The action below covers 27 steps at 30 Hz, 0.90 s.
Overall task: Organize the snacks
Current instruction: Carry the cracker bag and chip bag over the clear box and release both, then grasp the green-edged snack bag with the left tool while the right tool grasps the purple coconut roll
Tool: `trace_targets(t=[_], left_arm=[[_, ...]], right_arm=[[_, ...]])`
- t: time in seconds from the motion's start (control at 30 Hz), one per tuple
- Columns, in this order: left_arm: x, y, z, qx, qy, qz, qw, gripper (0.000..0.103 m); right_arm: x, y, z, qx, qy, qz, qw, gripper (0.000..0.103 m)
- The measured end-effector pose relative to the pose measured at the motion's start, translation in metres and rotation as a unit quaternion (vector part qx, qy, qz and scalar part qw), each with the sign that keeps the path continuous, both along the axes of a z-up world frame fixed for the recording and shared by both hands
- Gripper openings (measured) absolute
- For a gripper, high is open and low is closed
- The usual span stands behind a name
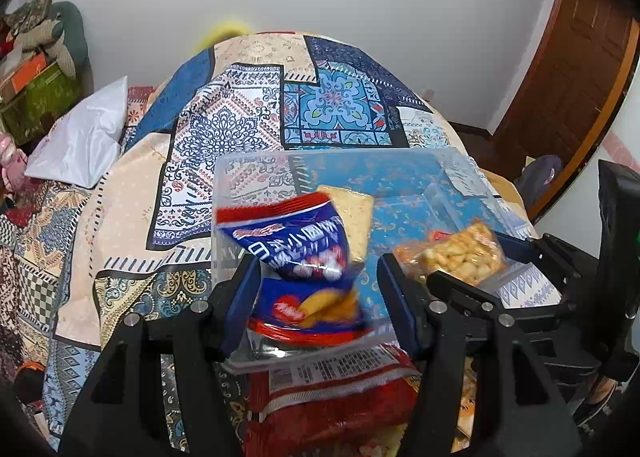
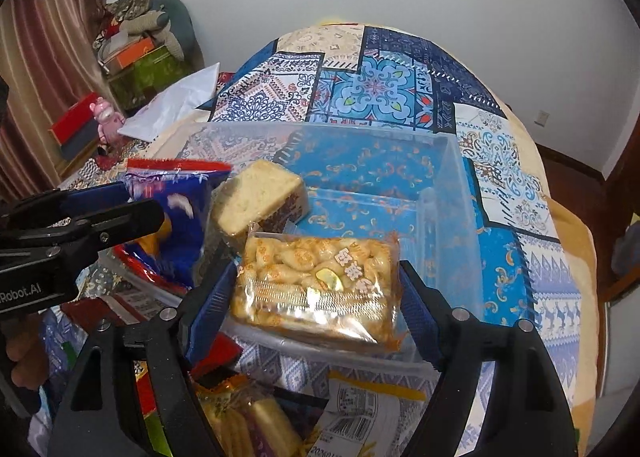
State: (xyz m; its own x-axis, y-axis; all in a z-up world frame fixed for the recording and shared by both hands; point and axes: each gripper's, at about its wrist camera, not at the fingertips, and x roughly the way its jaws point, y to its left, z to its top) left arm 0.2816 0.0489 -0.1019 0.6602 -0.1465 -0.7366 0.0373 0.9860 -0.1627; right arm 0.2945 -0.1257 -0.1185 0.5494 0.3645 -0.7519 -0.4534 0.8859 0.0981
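Observation:
A clear plastic box [image 1: 460, 177] [image 2: 460, 193] stands on the patterned tablecloth. A wrapped pale cake slice [image 1: 354, 213] [image 2: 256, 197] leans inside it. My left gripper [image 1: 316, 289] is open at the box's near left; a blurred blue and red snack bag [image 1: 304, 245] [image 2: 180, 209] sits between its fingers, inside the box. My right gripper [image 2: 316, 289] is shut on a clear pack of golden rice crackers [image 2: 316, 285] [image 1: 452, 253], held over the box's near rim.
More snack packs lie in front of the box: a red bag [image 1: 332, 405], a yellow-labelled pack [image 2: 360, 409] and a pack of sticks [image 2: 248, 421]. A white bag [image 1: 80, 137] lies at the left. Boxes and soft toys are piled at the far left [image 2: 136, 57].

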Motion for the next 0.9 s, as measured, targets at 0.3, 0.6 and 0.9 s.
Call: trace_targets(t=[0.3,0.6,0.9], left_arm=[[-0.028,-0.004,0.023,0.008,-0.011,-0.004,0.9999,0.061],[-0.069,-0.008,0.026,0.021,0.003,-0.002,0.9998,0.063],[-0.101,-0.018,-0.008,0.021,0.048,-0.007,0.9986,0.067]], right_arm=[[-0.020,-0.010,0.022,0.003,-0.019,-0.001,1.000,0.080],[-0.050,-0.042,0.042,0.016,-0.031,-0.021,0.999,0.080],[-0.077,-0.072,0.024,0.000,-0.010,-0.039,0.999,0.080]])
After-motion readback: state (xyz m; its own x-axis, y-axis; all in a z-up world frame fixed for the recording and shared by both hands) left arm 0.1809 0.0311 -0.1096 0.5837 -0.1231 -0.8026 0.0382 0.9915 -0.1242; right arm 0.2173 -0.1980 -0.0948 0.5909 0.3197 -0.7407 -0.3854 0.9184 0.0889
